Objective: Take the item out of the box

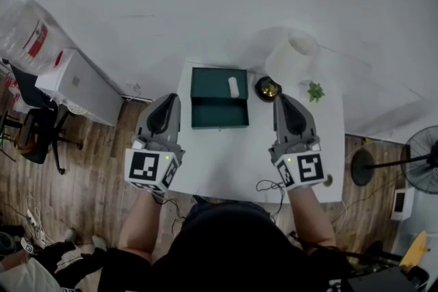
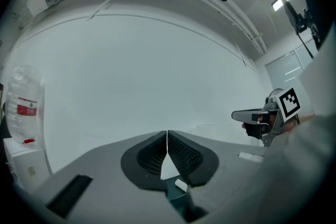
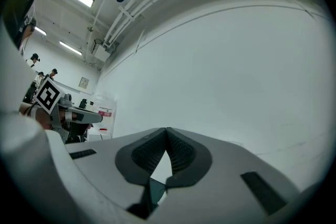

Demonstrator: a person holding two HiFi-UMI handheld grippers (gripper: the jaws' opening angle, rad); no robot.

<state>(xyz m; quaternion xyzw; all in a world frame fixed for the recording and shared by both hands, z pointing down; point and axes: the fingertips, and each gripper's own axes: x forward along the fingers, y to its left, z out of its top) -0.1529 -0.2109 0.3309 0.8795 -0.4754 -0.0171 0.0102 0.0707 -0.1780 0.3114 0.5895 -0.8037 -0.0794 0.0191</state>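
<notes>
**Item not yet out of the box; both tools clenched and empty**

The dark green box (image 1: 219, 113) stood open on the white tabletop (image 1: 226, 161). The small white item (image 1: 233, 87) lay inside it, in the half farther from the person and toward the right side. Whether that half was the tray or the folded-back lid could not be told from the head view.

The left tool (image 1: 166, 102) hovered just to the left of the box, at its near corner. Its jaws were pressed together with nothing between them. The right tool (image 1: 283, 103) hovered to the right of the box, a little farther off, and was likewise clenched on nothing. Neither tool touched the box or the item.

A dark round dish (image 1: 267, 88) sat just right of the box. A white paper roll (image 1: 291, 57) stood beyond the dish, and a small green plant (image 1: 315, 91) was farther right again.

Judging by this, the task had barely begun. The box was already open, so the item was reachable. What remained was to part one tool's jaws, bring it over the box, close on the item and lift it clear.
</notes>
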